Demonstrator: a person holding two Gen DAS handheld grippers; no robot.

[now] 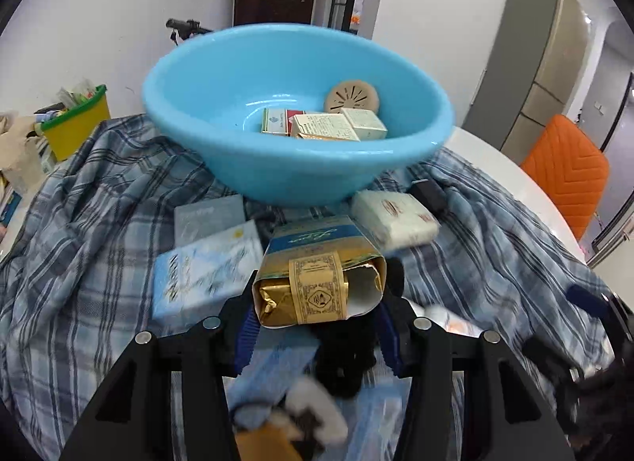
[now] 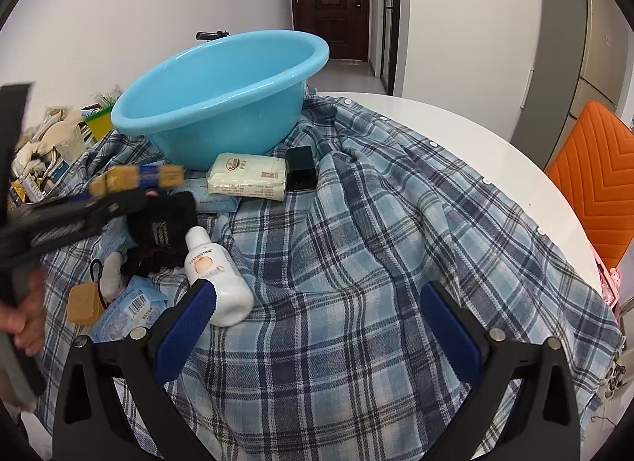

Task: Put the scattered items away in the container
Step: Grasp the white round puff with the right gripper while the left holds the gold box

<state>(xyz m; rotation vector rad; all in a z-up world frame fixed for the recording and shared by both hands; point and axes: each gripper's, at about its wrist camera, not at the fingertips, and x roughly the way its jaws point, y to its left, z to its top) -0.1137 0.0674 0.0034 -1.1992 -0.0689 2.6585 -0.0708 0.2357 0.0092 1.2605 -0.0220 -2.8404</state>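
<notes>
White walls, dark brown door (image 2: pixel 331 1) at back, grey cabinet (image 2: pixel 562 48) rt, orange chair (image 2: pixel 594 179) by white table (image 2: pixel 455 124).

A shirt (image 2: pixel 376 247) is lying spread over the counter (image 2: pixel 467 132), and the basin (image 2: pixel 222 104) is sitting on its far left part. Inside the basin, three boxes (image 1: pixel 323 125) are lying side by side, with a round disc (image 1: pixel 353 97) leaning on the wall behind them. Just before the basin, a wrapped pack (image 2: pixel 247 175) is lying with a small case (image 2: pixel 301 173) touching its right end. Nearer and to the left, a bottle (image 2: pixel 216 278) is lying on its side, beside a dark bundle (image 2: pixel 162 231). A chair (image 2: pixel 594 175) is standing to the right of the counter.
</notes>
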